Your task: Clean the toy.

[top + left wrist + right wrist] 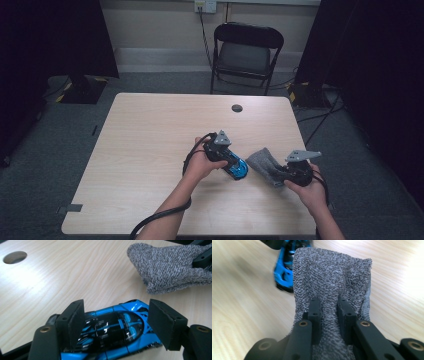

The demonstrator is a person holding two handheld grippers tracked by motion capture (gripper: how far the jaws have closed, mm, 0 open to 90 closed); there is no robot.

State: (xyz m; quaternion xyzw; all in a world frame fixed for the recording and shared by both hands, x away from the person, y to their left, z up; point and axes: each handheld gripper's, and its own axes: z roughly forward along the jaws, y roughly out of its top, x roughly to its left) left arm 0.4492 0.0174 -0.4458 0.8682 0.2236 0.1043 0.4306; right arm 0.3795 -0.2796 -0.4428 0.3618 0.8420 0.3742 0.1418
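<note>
Two items in play: blue toy car (112, 330) on the tabletop (150, 150), grey cloth (329, 280) just beside it. Right tool (329, 307) clamped on the cloth, lifted. Left tool (116, 325) straddles the car, jaws apart, not pressing. Wiping looks not yet begun; car still ungripped.

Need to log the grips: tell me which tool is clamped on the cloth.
The right tool: its jaws pinch the grey cloth. The left tool straddles the blue toy car.
</note>
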